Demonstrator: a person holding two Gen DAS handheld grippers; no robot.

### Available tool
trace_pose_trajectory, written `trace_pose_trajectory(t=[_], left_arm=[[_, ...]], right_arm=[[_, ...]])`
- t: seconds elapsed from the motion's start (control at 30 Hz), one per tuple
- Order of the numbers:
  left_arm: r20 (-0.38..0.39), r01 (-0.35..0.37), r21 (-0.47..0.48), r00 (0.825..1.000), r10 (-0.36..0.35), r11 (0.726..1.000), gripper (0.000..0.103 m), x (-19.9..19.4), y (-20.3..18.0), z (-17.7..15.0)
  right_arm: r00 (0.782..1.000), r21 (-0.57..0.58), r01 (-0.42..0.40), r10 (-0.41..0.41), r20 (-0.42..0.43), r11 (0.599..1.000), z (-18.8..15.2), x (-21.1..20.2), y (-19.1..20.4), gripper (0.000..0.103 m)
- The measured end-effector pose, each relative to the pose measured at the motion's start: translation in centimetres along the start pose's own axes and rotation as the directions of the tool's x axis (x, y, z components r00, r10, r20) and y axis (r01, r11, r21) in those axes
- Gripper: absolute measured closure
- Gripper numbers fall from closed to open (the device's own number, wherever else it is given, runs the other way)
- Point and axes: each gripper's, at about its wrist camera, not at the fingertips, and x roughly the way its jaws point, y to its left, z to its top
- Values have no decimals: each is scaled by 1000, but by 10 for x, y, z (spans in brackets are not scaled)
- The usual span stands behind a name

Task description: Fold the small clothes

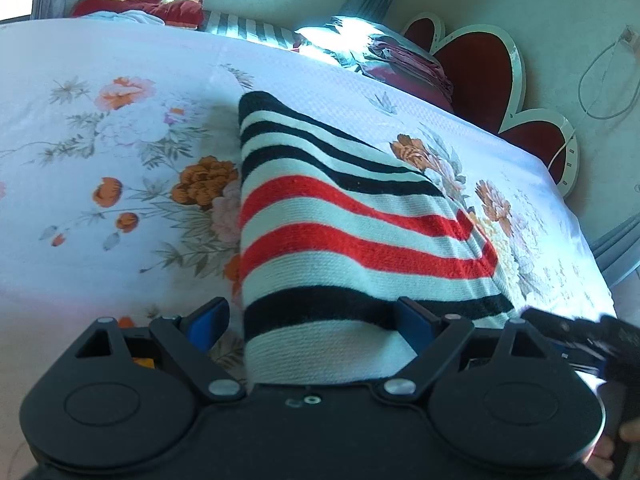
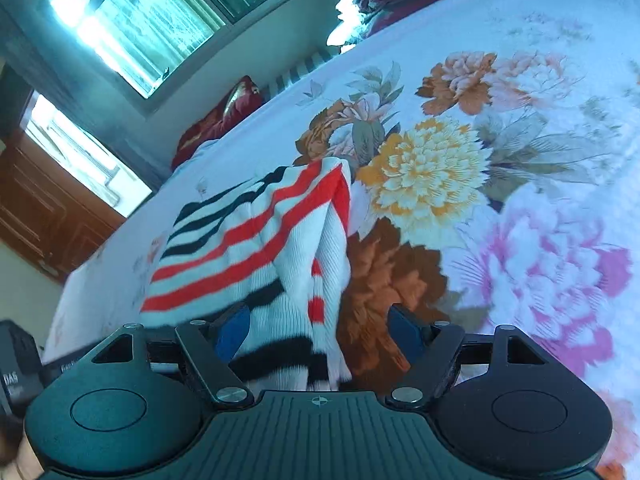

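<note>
- The left gripper is wide apart, with the striped sweater lying between its fingers.
- The right gripper is wide apart too, over the sweater's edge.
- The sweater lies on the flowered bed.

White knitted garment banded with black and red stripes, white bedsheet printed with orange, pink and yellow flowers and grey-green leaves, dark red pillow far left, red heart-shaped headboard edged white, black grippers with blue pads
</note>
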Motion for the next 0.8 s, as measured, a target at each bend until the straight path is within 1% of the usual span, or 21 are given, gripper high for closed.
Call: trace_pose_trajectory(t=[0.13, 0.23, 0.27, 0.3, 0.33, 0.37, 0.4, 0.43, 0.5, 0.53, 0.63, 0.8], left_arm=[[-7, 12, -14, 1000, -12, 1000, 13, 10, -3, 3], [-11, 19, -23, 1000, -20, 1000, 14, 17, -5, 5], [-12, 19, -25, 1000, -20, 999, 15, 18, -6, 5], [-14, 19, -24, 1000, -19, 1000, 15, 18, -6, 6], [-13, 19, -24, 1000, -19, 1000, 18, 18, -7, 6], [-11, 17, -24, 1000, -17, 1000, 19, 18, -7, 6], [-4, 15, -20, 1000, -15, 1000, 25, 16, -8, 5], [7, 16, -16, 1000, -15, 1000, 33, 13, -9, 5], [20, 10, 2, 1000, -10, 1000, 42, 8, -13, 6], [24, 7, 5, 1000, -7, 1000, 47, 6, -14, 6], [30, 17, 4, 999, -17, 1000, 54, 0, -13, 9], [67, 55, 21, 996, -56, 998, 57, -24, -4, 16]], right_arm=[[999, 13, -29, 29, -23, 1000, 9, 27, -7, 28], [997, 0, -69, 69, -19, 998, 12, 39, -6, 28], [995, 2, -96, 96, -29, 995, 12, 42, -6, 28], [991, -1, -123, 123, -58, 992, 12, 49, -4, 40], [991, -18, -115, 114, -74, 993, 11, 54, -1, 45], [992, -50, -102, 99, -73, 993, 10, 56, 4, 48], [993, -63, -98, 93, -78, 993, 11, 57, 6, 56], [992, -58, -103, 98, -85, 993, 12, 58, 6, 60], [990, -48, -114, 110, -83, 992, 13, 56, 6, 65], [991, -48, -114, 110, -78, 992, 12, 54, 8, 66], [991, -38, -128, 126, -51, 991, 12, 48, 15, 68], [987, -36, -158, 158, -19, 987, 15, 41, 47, 68]])
